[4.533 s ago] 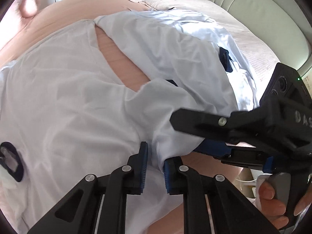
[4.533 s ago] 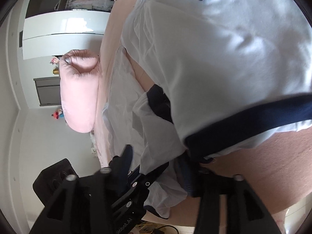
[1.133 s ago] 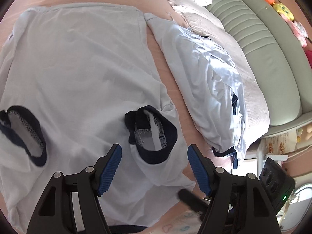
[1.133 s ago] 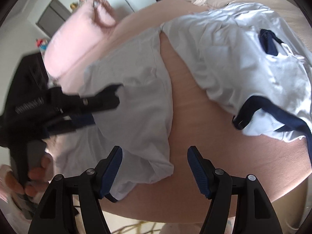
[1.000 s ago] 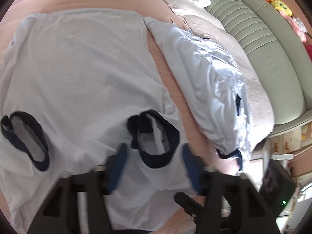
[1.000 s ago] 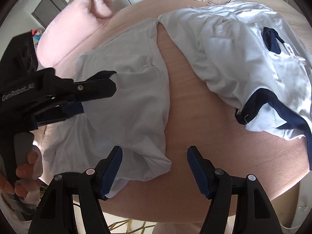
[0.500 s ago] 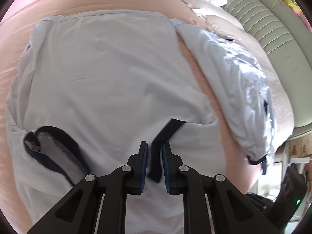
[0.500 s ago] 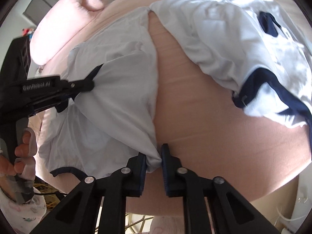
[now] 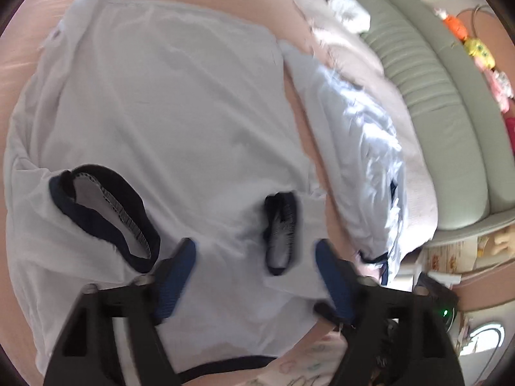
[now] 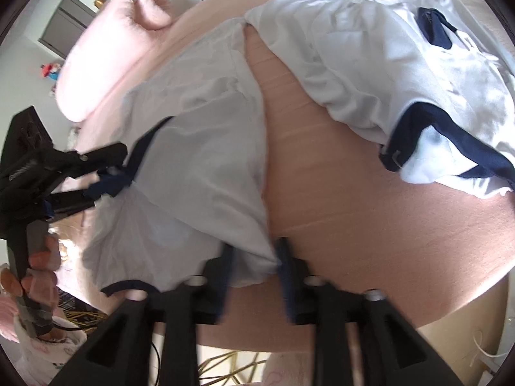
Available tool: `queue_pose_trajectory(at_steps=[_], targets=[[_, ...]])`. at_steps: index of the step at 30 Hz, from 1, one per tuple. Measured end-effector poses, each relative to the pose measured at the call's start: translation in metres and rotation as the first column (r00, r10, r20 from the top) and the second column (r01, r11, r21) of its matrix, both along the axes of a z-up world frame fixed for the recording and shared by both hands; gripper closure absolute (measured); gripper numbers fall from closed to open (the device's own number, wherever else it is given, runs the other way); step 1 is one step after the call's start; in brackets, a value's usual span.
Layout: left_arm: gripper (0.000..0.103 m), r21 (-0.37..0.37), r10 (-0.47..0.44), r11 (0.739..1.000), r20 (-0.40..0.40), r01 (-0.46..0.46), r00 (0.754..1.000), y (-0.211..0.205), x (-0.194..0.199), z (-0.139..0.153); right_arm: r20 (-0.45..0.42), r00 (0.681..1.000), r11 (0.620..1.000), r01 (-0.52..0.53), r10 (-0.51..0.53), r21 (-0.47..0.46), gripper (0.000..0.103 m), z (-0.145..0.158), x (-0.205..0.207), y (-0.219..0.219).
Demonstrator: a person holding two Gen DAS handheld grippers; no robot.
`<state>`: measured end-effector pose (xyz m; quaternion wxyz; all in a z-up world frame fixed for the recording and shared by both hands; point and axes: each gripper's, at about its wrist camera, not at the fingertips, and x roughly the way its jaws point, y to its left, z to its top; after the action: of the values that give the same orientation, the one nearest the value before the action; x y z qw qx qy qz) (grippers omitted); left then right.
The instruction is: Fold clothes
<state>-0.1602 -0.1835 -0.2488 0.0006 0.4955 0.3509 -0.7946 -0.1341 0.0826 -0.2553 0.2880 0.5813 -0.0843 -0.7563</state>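
A white shirt point(image 9: 167, 103) with navy cuffs lies spread on the pink bed point(image 10: 338, 193). My left gripper point(image 9: 254, 276) hovers over its near side, jaws opening. The right sleeve's navy cuff point(image 9: 280, 231) lies loose on the shirt just beyond the pads, and neither pad touches it. The other cuff point(image 9: 106, 212) lies to the left. My right gripper point(image 10: 256, 273) is at the shirt's near corner point(image 10: 254, 263), jaws opening, with the corner slack between the pads. In the right wrist view the left gripper point(image 10: 109, 170) sits at the left by the navy cuff point(image 10: 128, 173).
A second white garment point(image 10: 402, 64) with navy trim lies crumpled to the right, also seen as a heap point(image 9: 363, 160). A pink pillow point(image 10: 106, 58) lies at the far end. A green padded headboard point(image 9: 434, 96) and beige blanket point(image 9: 338, 41) border the bed. The bed's edge runs just below the grippers.
Half a second ago both grippers were shut, the left on the navy cuff, the right on the shirt's corner. Both jaws have now spread and the cloth lies loose.
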Motion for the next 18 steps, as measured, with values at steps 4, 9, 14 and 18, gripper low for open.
queue_pose_trajectory(at_steps=[4,9,14,18], targets=[[0.026,-0.027,-0.023,0.999,0.014,0.023,1.0,0.009,-0.003,0.002,-0.029,1.0,1.0,0.0,-0.001,-0.021,0.031,0.007,0.004,0.002],[0.026,-0.138,-0.07,0.988,0.005,0.07,0.998,0.027,0.001,0.008,-0.02,0.999,0.999,0.032,-0.032,-0.022,0.031,0.005,-0.001,0.006],[0.026,-0.307,-0.106,0.945,0.038,0.113,0.994,0.037,0.019,0.017,-0.037,0.996,0.997,0.075,-0.075,-0.02,0.031,0.006,0.0,0.007],[0.026,-0.309,-0.093,0.945,0.048,0.103,0.995,0.027,0.041,0.02,-0.082,0.991,0.993,0.104,-0.108,-0.049,0.031,0.015,0.005,-0.001]])
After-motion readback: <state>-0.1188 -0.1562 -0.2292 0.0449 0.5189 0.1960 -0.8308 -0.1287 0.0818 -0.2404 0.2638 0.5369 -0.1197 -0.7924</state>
